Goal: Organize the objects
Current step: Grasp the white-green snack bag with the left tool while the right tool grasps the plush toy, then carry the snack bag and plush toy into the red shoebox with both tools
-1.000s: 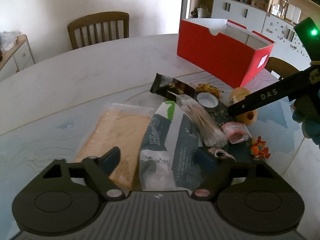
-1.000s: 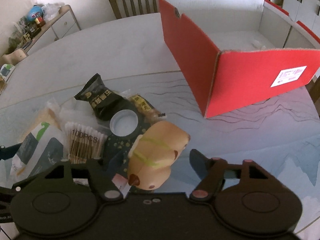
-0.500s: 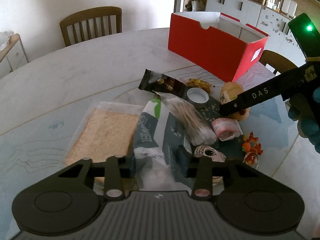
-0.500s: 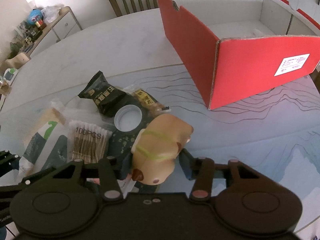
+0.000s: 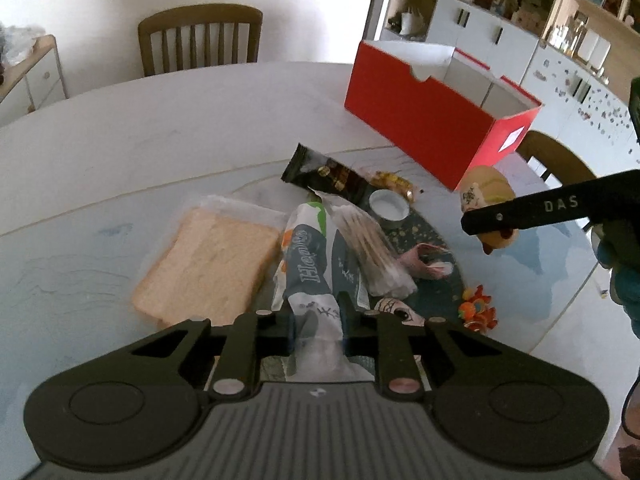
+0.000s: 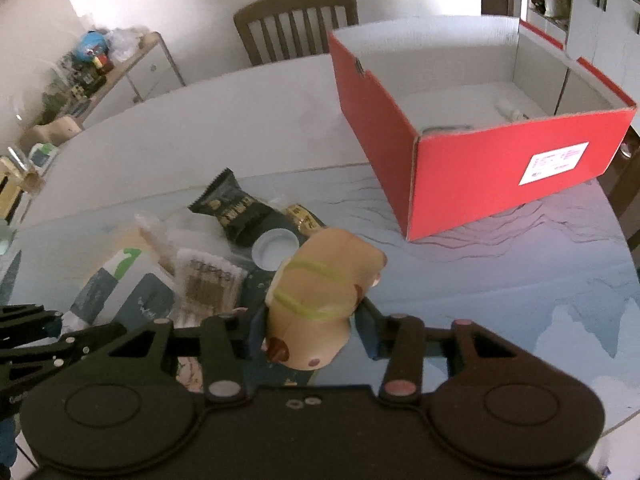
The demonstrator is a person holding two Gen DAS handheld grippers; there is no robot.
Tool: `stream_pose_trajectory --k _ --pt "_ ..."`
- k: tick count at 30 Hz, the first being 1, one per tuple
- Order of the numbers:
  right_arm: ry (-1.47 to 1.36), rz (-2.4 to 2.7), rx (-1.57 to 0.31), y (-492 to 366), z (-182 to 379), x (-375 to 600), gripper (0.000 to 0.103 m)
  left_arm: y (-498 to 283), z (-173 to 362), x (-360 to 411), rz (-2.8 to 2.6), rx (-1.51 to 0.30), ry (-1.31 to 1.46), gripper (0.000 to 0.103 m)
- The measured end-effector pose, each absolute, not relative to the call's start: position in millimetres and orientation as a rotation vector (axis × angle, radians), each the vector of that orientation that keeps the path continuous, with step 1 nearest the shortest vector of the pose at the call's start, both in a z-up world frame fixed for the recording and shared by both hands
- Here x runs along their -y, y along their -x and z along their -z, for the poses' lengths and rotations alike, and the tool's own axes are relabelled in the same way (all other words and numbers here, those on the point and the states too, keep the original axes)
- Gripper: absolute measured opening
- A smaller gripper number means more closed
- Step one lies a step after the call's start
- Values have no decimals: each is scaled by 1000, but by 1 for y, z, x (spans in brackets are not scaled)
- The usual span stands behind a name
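Observation:
My left gripper is shut on the near end of a grey, white and green packet, lifting it off the table. My right gripper is shut on a tan plush toy with green stripes, held above the table; the toy also shows in the left wrist view. An open red box with a white inside stands at the right back, and it shows in the left wrist view too.
On the table lie a bagged slice of bread, a pack of cotton swabs, a dark snack pack, a white lid, a pink roll and small toys. Chairs stand behind.
Both grippers have closed: the left on the packet, the right on the plush toy. Both have lifted, and the right gripper has carried the toy up and towards the red box.

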State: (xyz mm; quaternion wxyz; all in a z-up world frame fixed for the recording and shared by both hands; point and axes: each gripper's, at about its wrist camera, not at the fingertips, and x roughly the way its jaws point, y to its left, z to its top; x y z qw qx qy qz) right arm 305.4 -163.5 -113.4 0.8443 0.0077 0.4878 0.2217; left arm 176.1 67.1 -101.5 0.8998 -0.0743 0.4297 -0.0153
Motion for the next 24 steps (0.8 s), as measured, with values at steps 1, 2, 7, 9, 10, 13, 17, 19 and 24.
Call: stream_pose_trajectory --k 1,2,7,9,10,13,17,19,24 --pt "-18 -472 -1026 -303 109 165 45 -174 99 -67 30 -883 159 18" --pt "-18 -476 -1021 -301 105 167 45 -172 96 -68 29 -877 167 18" --pt "-13 -500 -992 -288 85 176 45 -161 79 -70 27 -832 209 18" --pt "-6 -512 -979 -283 76 179 45 -158 69 -69 25 -812 220 18" --pt "3 -519 -971 -281 71 181 45 -156 64 -69 28 -801 227 18" --pt "13 -536 -949 -277 57 187 45 -155 49 -66 39 -772 245 18" --pt "25 -552 -919 -275 39 195 45 -159 31 -58 68 -743 261 18" --pt "30 -558 -905 -275 32 199 45 -163 22 -51 85 -725 257 18" --pt "53 -568 -876 -280 18 211 45 -181 4 -30 122 -688 239 18"
